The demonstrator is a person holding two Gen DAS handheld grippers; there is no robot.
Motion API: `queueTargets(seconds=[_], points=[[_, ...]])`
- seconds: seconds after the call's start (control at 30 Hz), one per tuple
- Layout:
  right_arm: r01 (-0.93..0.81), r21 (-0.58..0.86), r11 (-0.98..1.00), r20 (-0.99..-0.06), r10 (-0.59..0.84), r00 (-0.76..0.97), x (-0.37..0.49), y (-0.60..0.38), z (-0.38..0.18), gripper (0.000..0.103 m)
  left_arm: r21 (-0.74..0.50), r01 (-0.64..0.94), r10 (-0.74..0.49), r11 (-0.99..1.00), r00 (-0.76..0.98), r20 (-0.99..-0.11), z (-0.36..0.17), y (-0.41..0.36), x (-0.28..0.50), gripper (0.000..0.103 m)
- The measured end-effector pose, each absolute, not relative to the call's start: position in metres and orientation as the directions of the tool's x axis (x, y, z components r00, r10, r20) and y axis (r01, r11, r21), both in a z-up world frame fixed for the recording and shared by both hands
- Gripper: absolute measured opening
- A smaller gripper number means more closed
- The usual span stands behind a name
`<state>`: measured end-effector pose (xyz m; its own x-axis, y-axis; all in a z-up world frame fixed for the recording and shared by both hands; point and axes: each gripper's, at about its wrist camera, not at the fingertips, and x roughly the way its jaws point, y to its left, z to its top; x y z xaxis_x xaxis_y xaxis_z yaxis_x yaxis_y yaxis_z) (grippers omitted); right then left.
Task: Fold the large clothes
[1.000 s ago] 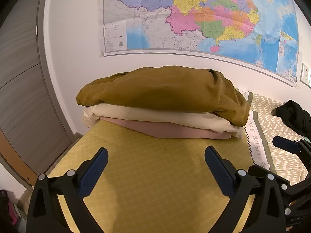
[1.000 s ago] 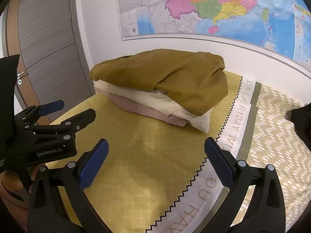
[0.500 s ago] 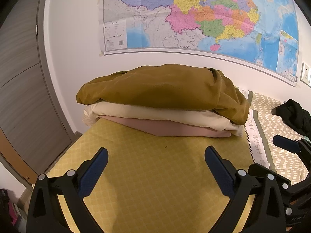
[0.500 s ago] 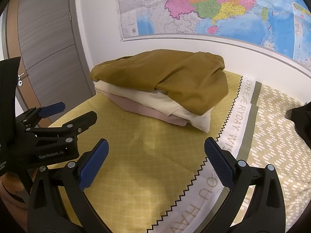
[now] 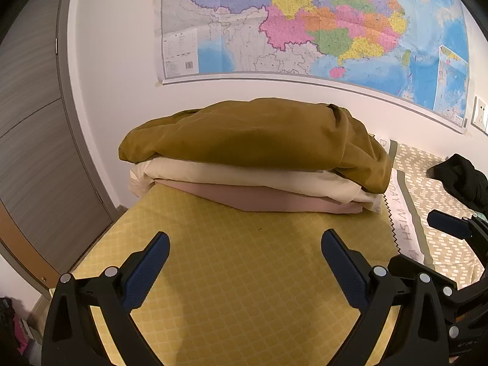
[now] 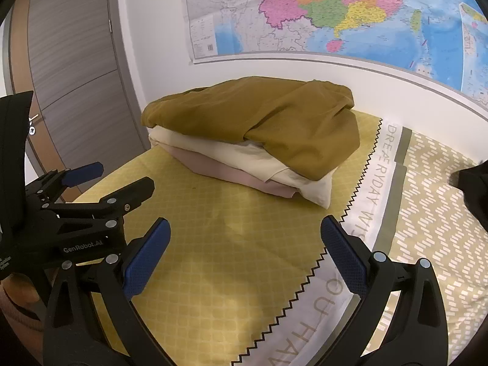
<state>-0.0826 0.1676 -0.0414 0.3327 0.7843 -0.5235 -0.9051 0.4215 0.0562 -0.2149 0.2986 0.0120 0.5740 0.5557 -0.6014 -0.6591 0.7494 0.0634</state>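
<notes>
A stack of three folded garments lies at the far end of the bed: a mustard-brown one (image 5: 256,134) (image 6: 274,119) on top, a cream one (image 5: 244,177) (image 6: 244,155) under it, a dusty pink one (image 5: 262,198) (image 6: 219,170) at the bottom. My left gripper (image 5: 245,253) hovers open over the yellow bedspread (image 5: 244,274), short of the stack, nothing between its fingers. Beside it, my right gripper (image 6: 245,238) is open and empty too. A black garment (image 5: 460,180) (image 6: 475,189) lies crumpled on the right part of the bed.
The wall with a large coloured map (image 5: 305,24) runs behind the stack. A grey door (image 5: 30,140) stands at the left, past the bed's edge. A patterned olive-and-white cover (image 6: 433,213) spreads to the right. My left gripper's body (image 6: 76,213) shows at the left of the right wrist view.
Both grippers have drifted slightly, so the stack sits a touch higher in the left wrist view. Nothing was picked up or let go; jaws stay as they were.
</notes>
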Motion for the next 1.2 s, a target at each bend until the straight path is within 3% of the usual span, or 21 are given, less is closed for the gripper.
queueTargets(seconds=[1.2], points=[[-0.903, 0.055, 0.426, -0.521, 0.784, 0.338, -0.0826, 0.1687, -0.0408, 0.097, 0.068, -0.658, 0.557, 0.75, 0.573, -0.601, 0.0116, 0.2954, -0.2135, 0.096]])
